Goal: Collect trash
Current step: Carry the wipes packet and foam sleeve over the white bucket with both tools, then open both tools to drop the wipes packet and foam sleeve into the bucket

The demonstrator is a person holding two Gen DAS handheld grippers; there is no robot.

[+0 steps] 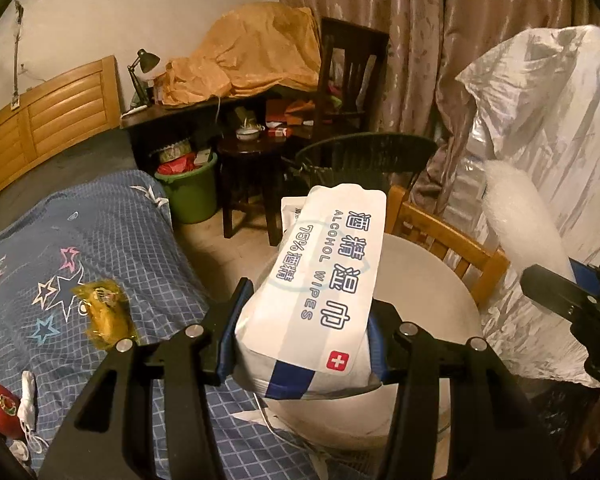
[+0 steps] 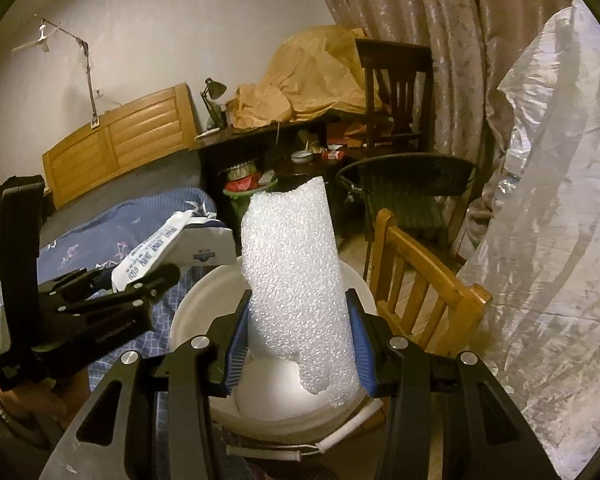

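Over white bucket [image 2: 196,308] — gripped wipes pack [image 1: 320,280], foam [image 2: 296,280]

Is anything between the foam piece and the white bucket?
Nothing visible. The right tongs hold the foam directly above the open bucket; the left tongs' wipes pack hangs off to the side.

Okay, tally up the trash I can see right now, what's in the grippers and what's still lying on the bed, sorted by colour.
White: 3 (wipes pack, foam sheet, crumpled scrap)
Yellow: 1 (wrapper)
Red: 1 (round item)
Total: 5
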